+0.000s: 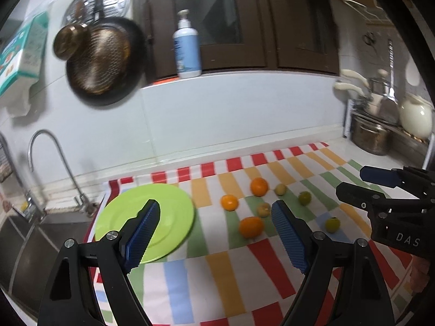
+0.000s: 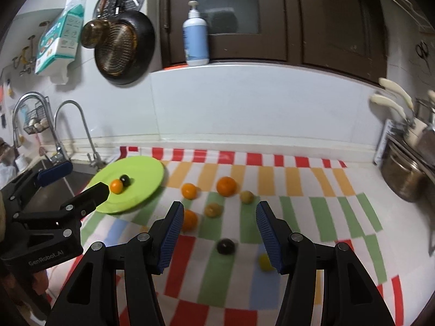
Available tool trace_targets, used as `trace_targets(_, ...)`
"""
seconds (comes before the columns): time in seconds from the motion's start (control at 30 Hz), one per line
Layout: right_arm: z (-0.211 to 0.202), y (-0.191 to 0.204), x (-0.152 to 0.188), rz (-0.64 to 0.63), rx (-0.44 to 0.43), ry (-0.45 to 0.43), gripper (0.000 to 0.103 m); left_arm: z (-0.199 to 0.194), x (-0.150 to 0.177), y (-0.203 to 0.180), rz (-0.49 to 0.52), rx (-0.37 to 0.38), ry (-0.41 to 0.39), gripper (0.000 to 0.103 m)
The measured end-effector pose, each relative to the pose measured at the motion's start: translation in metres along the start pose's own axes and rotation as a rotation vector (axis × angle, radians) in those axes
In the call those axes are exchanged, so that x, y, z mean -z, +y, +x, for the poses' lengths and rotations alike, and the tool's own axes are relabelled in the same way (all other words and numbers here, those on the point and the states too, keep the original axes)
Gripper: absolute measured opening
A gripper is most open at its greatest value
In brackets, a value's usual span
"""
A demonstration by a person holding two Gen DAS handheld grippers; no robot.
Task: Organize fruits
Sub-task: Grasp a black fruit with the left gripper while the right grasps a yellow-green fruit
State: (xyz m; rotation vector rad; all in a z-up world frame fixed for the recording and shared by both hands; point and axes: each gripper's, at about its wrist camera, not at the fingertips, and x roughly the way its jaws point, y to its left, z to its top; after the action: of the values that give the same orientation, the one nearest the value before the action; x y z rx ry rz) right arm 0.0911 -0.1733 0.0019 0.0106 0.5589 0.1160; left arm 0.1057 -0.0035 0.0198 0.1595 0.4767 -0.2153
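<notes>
On striped cloth [image 2: 217,285], loose oranges [image 2: 226,186], green plate [image 2: 146,174] left, both grippers' fingers open, empty

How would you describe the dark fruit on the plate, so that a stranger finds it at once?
Start from the green plate at the left end of the striped cloth, near the sink. Two small fruits lie on it, side by side and touching. The dark fruit is the right one, nearly black; its neighbour is an orange fruit.
</notes>
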Motion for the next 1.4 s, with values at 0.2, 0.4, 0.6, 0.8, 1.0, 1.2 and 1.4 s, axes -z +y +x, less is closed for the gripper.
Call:
trace_targets(0.2, -0.002, -0.017, 0.011, 0.021, 0.046, 0.02, 0.056, 0.008, 0.0, -0.021, 0.059, 0.096, -0.011, 0.084)
trace_targets(0.4, 0.004, -0.027, 0.02, 0.013, 0.072, 0.06, 0.056, 0.025, 0.002, -0.037, 0.136, 0.203, -0.005, 0.081)
trace_targets(0.6, 0.016, -0.034, 0.03, 0.01, 0.086, 0.098, 0.056, 0.043, 0.009, -0.049, 0.194, 0.265, 0.005, 0.077)
trace_targets(0.8, 0.029, -0.04, 0.038, 0.024, 0.092, 0.131, 0.056, 0.068, 0.017, -0.06, 0.238, 0.338, 0.058, 0.067)
trace_targets(1.0, 0.045, -0.048, 0.046, 0.05, 0.088, 0.179, 0.055, 0.087, 0.024, -0.071, 0.287, 0.389, 0.113, 0.058)
trace_targets(1.2, 0.062, -0.054, 0.055, 0.071, 0.066, 0.231, 0.051, 0.107, 0.03, -0.082, 0.316, 0.441, 0.183, 0.05)
trace_targets(1.4, 0.078, -0.058, 0.063, 0.088, 0.053, 0.273, 0.047, 0.125, 0.035, -0.087, 0.303, 0.488, 0.268, 0.042)
